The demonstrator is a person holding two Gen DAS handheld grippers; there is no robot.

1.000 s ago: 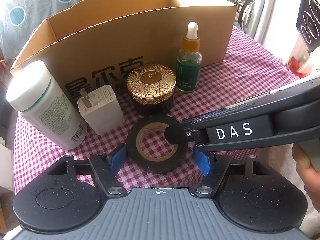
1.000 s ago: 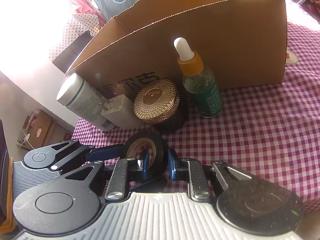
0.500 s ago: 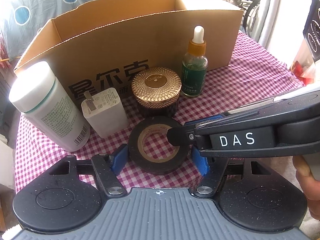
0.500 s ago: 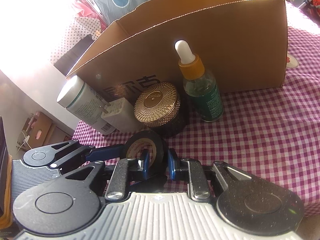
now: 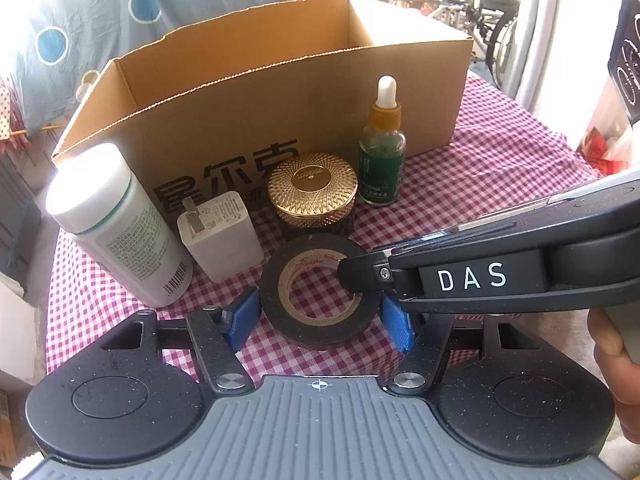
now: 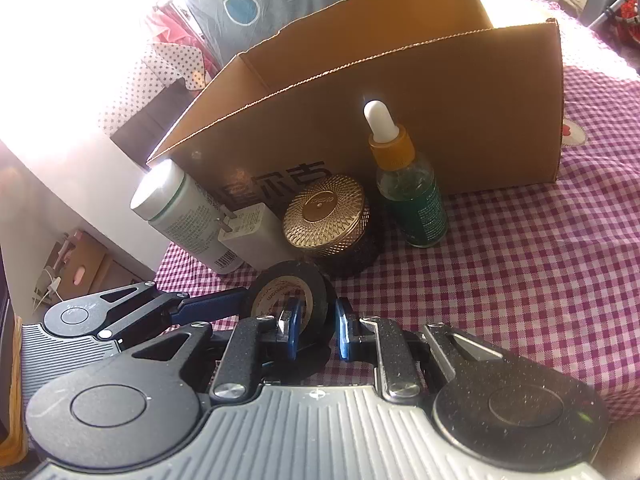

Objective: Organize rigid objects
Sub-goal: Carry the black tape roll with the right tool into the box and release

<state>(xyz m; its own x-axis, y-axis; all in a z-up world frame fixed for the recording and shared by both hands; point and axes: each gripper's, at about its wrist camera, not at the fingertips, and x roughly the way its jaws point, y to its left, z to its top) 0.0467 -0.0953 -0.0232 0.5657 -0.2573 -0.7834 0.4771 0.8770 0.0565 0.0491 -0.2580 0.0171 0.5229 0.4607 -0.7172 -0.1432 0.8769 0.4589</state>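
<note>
From the left wrist, my left gripper (image 5: 320, 316) straddled the black tape roll (image 5: 320, 292) lying on the checked cloth (image 5: 500, 184), pads apart. From the right wrist, my right gripper (image 6: 316, 334) pinched the roll's wall; lifting it into the cardboard box (image 6: 460, 120) seemed next.

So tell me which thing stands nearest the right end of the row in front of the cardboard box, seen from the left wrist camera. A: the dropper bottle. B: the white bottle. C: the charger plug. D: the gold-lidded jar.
A: the dropper bottle stands furthest right in the row, with the gold-lidded jar, charger plug and white bottle to its left.
</note>
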